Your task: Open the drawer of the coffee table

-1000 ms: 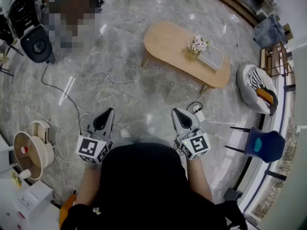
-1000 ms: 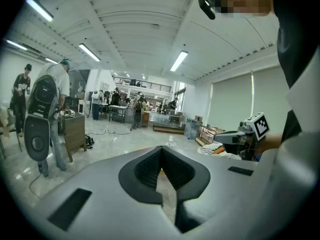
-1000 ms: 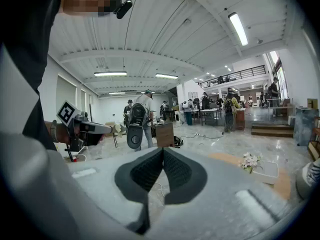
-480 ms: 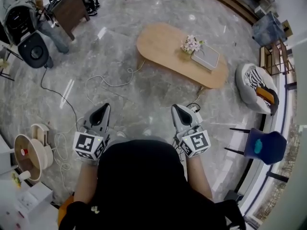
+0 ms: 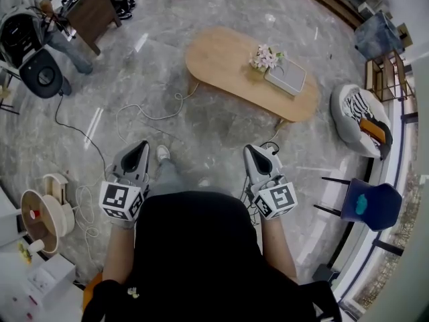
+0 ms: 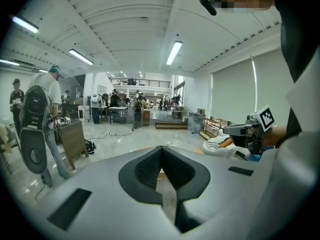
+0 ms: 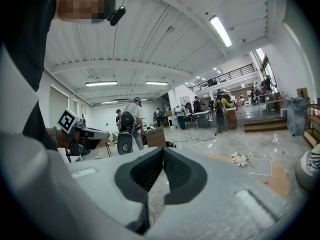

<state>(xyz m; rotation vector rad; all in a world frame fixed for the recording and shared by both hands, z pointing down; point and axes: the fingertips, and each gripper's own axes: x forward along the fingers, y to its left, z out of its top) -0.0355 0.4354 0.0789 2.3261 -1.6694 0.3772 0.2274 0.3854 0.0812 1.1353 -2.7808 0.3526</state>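
Marble floor (image 5: 214, 123) spreads open between the coffee table (image 5: 221, 59) and clenched left hand-held gripper (image 5: 140, 147) and right hand-held gripper (image 5: 251, 150), both empty.

Grey marble floor (image 5: 221, 123) with white cables (image 5: 177, 98) trailing across it. Dark wooden cabinet (image 5: 94, 9) top left. Blue chair (image 5: 369, 205) and striped pouffe (image 5: 355, 113) on the right. White ribbed ceiling (image 6: 125, 29), strip lights (image 6: 175, 52), blinds (image 6: 232, 99) over the windows.

a big open lab hall: strip lights (image 6: 175, 52), marble floor (image 5: 221, 129), loose cables (image 5: 176, 99), people (image 6: 137, 111) at work tables (image 6: 118, 112).
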